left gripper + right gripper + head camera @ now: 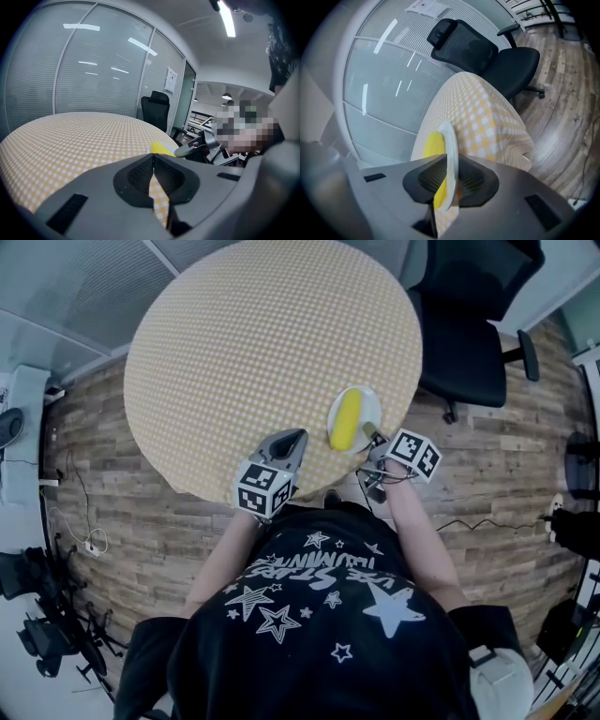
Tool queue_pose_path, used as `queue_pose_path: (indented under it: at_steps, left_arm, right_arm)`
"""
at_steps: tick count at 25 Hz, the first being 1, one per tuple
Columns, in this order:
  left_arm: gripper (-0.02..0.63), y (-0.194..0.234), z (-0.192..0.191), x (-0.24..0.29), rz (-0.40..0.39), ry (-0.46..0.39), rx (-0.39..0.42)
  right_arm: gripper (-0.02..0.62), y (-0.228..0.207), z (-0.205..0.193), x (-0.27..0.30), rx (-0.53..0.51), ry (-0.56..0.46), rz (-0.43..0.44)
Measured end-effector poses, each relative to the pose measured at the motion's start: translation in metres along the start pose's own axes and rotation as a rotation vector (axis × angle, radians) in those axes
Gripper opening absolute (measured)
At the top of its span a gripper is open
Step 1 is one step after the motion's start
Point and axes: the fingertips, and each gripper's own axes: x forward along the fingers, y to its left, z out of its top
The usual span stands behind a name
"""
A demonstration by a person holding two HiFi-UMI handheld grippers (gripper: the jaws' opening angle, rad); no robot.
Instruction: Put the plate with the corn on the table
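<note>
A yellow corn cob (346, 420) lies on a small white plate (367, 399) at the near right edge of the round table (262, 343). My right gripper (373, 438) is shut on the plate's near rim. In the right gripper view the plate (449, 136) stands edge-on between the jaws, with the corn (432, 143) on its left side. Whether the plate rests on the cloth or hangs just above it I cannot tell. My left gripper (297, 438) is shut and empty, over the table's near edge left of the plate. Its closed jaws (153, 157) point across the table toward the corn (161, 149).
A yellow-and-white checked cloth covers the table (473, 117) and hangs over its edge. A black office chair (469, 324) stands at the far right on the wood floor. Glass walls with blinds (93, 70) are behind. Cables and gear (47, 615) lie at the left.
</note>
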Motion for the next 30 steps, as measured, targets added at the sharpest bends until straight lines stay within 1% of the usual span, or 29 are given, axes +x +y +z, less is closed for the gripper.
queue_pose_path:
  at_steps: [2, 6, 8, 12, 20, 22, 25, 27, 30]
  left_arm:
    - [0.008, 0.002, 0.000, -0.002, 0.004, -0.001, -0.002]
    - [0.008, 0.004, -0.001, -0.007, 0.013, -0.008, -0.004]
    - [0.008, 0.006, -0.001, -0.011, 0.015, -0.012, -0.007]
    - [0.008, 0.010, -0.002, -0.020, 0.023, -0.026, -0.009]
    - [0.008, 0.032, -0.010, -0.065, 0.051, -0.053, -0.029]
    - [0.008, 0.035, -0.012, -0.075, 0.055, -0.061, -0.032]
    - [0.008, 0.039, -0.011, -0.095, 0.048, -0.082, -0.035]
    - [0.008, 0.043, -0.012, -0.110, 0.042, -0.097, -0.035]
    - [0.008, 0.047, -0.009, -0.131, 0.035, -0.127, -0.031]
  right_arm:
    - [0.054, -0.001, 0.000, 0.000, -0.033, 0.003, -0.018]
    - [0.055, -0.002, 0.003, -0.005, -0.194, -0.029, -0.101]
    - [0.074, -0.004, 0.004, -0.007, -0.247, -0.041, -0.136]
    - [0.077, -0.006, 0.007, -0.009, -0.266, -0.069, -0.152]
    - [0.077, 0.001, 0.020, -0.041, -0.287, -0.276, -0.207]
    - [0.075, 0.004, 0.023, -0.051, -0.278, -0.325, -0.199]
    - [0.075, 0.018, 0.020, -0.058, -0.260, -0.374, -0.163]
    - [0.075, 0.033, 0.015, -0.061, -0.284, -0.396, -0.147]
    - [0.075, 0.062, 0.002, -0.068, -0.361, -0.420, -0.114]
